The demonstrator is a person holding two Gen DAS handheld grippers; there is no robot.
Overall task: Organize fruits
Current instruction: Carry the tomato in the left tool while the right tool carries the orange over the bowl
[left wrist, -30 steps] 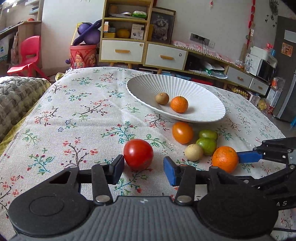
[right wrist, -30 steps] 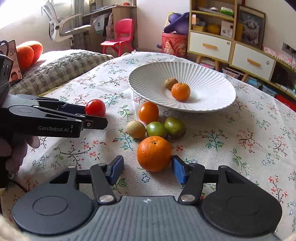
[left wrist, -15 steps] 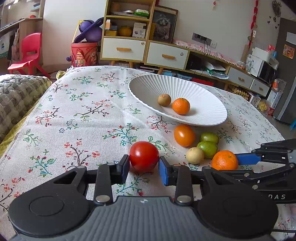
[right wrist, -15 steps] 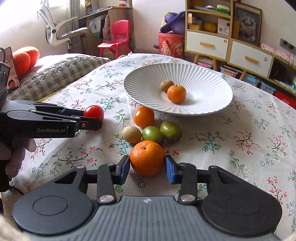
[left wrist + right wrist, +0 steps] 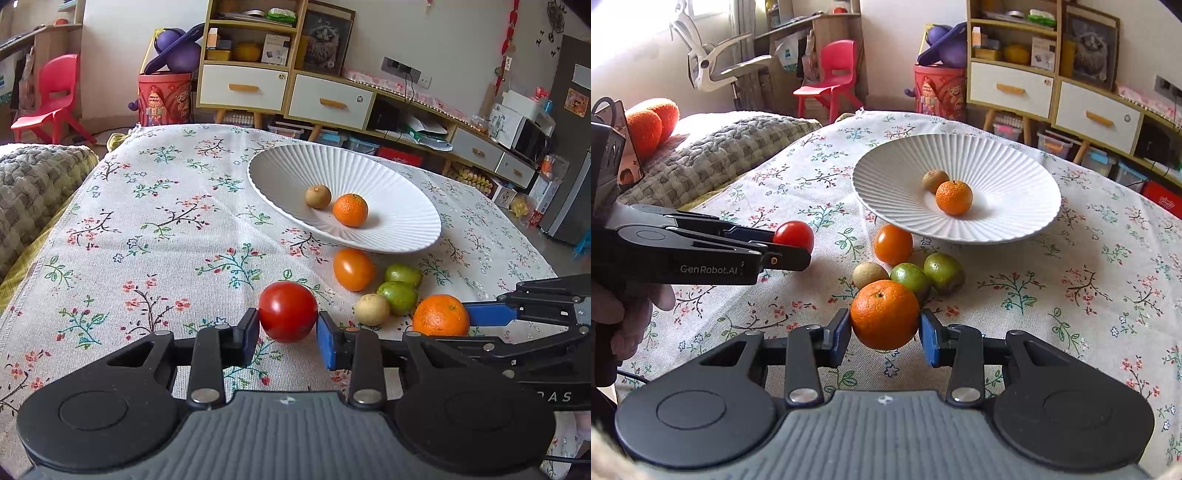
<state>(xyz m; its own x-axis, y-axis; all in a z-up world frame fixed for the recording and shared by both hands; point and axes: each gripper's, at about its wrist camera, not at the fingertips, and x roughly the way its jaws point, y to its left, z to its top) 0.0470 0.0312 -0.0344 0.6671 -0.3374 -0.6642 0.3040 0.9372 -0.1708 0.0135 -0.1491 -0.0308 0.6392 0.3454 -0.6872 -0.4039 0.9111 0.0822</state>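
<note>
While both tools sit low over the floral tabletop (image 5: 155,206), each has just been closing its jaws, and each now has a fruit pressed between its blue pads. At lower centre of the left wrist view, the left tool (image 5: 287,334) pinches the red tomato (image 5: 287,311); at lower centre of the right wrist view, the right tool (image 5: 884,332) clamps the large orange (image 5: 884,314). Both fruits look to be resting on the cloth or barely off it. Gripping across the widest part of a round fruit makes sense, since a pinch off-centre could squeeze it out.

Judging from the task, the white ribbed plate (image 5: 413,218) at upper centre is the collecting place, and it already carries two pieces: one small orange (image 5: 350,209) and one brown round fruit (image 5: 318,196) touching it.

Counted on the cloth just below the plate's near rim, loose fruits number four: one orange tomato (image 5: 354,268), two green fruits (image 5: 400,295) side by side, and one pale yellowish fruit (image 5: 372,308). With the two in the tools, six pieces remain off the plate, eight in all.

At the left edge of the right wrist view, a hand (image 5: 626,317) holds the left tool's handle.
</note>
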